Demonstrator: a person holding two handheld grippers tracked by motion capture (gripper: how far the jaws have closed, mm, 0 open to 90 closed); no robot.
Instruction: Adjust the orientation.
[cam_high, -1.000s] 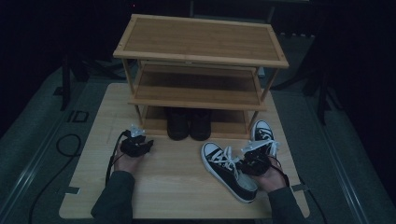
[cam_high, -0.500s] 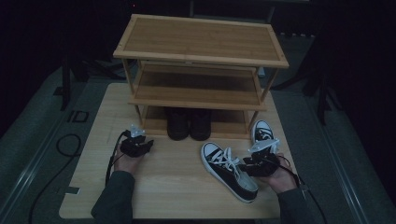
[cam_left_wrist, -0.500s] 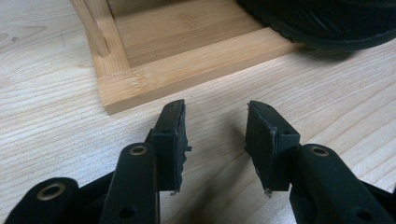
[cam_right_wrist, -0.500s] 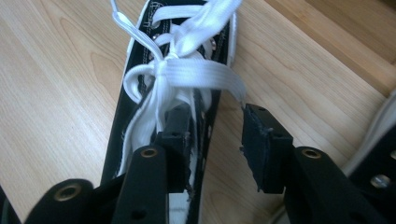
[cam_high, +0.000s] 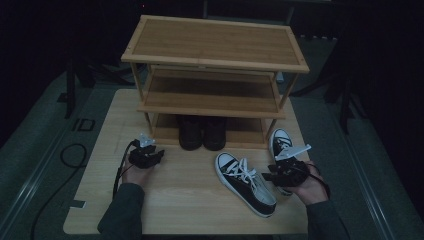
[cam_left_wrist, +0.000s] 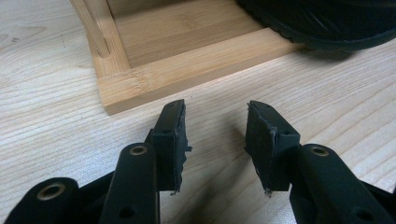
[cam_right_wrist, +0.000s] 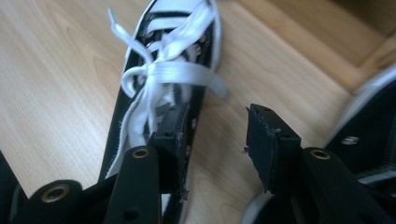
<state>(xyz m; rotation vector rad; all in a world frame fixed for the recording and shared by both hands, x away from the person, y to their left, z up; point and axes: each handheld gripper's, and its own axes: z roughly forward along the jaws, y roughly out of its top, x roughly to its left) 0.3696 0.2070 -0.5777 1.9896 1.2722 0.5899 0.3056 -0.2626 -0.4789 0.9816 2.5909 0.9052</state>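
A black low sneaker with white laces (cam_high: 245, 182) (cam_right_wrist: 163, 79) lies on the wooden table, toe toward the rack. Its mate (cam_high: 281, 142) (cam_right_wrist: 369, 121) lies to its right, partly behind my right hand. My right gripper (cam_high: 284, 171) (cam_right_wrist: 217, 140) is open between the two; its left jaw hangs over the laced sneaker's edge, and bare table shows in the gap. My left gripper (cam_high: 146, 156) (cam_left_wrist: 215, 135) is open and empty, low over the table by the rack's front left corner (cam_left_wrist: 121, 88).
A three-tier bamboo shoe rack (cam_high: 215, 55) stands at the back of the table (cam_high: 185, 205). A pair of black shoes (cam_high: 201, 132) (cam_left_wrist: 327, 23) sits on its bottom tier. Dark floor and a cable (cam_high: 70, 155) lie to the left.
My right gripper has shifted slightly, from the laced sneaker's heel toward the gap between the two sneakers. The sneakers and the left gripper have stayed put.
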